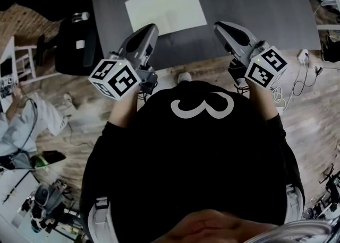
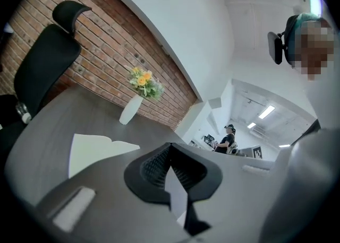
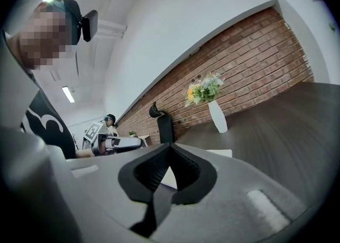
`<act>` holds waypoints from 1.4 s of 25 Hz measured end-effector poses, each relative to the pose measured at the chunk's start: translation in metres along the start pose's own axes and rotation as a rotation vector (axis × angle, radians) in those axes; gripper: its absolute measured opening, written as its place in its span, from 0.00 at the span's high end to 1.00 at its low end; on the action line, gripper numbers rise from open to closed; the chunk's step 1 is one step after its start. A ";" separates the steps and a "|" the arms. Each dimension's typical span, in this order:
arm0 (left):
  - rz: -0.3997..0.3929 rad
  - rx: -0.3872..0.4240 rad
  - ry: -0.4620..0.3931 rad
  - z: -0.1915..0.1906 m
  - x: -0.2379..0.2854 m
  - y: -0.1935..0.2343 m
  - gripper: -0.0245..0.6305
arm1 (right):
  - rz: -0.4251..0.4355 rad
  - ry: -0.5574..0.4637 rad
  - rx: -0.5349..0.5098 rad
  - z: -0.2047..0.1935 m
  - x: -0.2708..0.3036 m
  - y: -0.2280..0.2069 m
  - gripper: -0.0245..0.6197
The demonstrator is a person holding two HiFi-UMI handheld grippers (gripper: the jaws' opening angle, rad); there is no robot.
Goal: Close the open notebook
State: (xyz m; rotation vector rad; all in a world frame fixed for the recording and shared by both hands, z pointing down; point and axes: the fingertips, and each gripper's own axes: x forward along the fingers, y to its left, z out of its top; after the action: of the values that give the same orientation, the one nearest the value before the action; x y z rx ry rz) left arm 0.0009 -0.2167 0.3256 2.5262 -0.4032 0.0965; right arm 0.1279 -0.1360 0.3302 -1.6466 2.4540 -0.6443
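Note:
The open notebook (image 1: 166,7) lies flat with blank white pages on the dark grey table (image 1: 255,3), near its front edge. My left gripper (image 1: 152,26) hovers just short of the notebook's lower left corner, its jaws shut and empty. To the right of the notebook's lower right corner is my right gripper (image 1: 218,25), also shut with nothing in it. In the left gripper view the notebook (image 2: 93,150) shows to the left beyond the closed tips of the left gripper (image 2: 170,146). In the right gripper view a strip of the notebook (image 3: 221,153) shows behind the right gripper (image 3: 169,148).
A white vase of flowers (image 2: 130,110) stands at the table's far side by the brick wall, seen too as the vase (image 3: 218,115). A black office chair (image 1: 74,45) sits at the table's left end. Cables and a plug (image 1: 303,56) lie on the wooden floor at right.

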 end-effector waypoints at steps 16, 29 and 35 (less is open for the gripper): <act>0.383 -0.360 -0.167 -0.042 -0.009 0.067 0.73 | 0.258 0.177 0.016 0.007 0.066 -0.063 0.96; 0.383 -0.893 -0.569 -0.102 -0.002 0.106 0.47 | 0.442 0.299 -0.006 -0.013 0.081 -0.081 0.96; 0.379 -0.981 -0.625 -0.121 -0.004 0.126 0.44 | 0.482 0.324 -0.025 -0.020 0.080 -0.078 0.96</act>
State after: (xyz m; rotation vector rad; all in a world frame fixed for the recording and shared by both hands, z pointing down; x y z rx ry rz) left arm -0.0393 -0.2481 0.4923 1.4390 -0.9029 -0.6128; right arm 0.1556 -0.2280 0.3905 -0.9446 2.9367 -0.8533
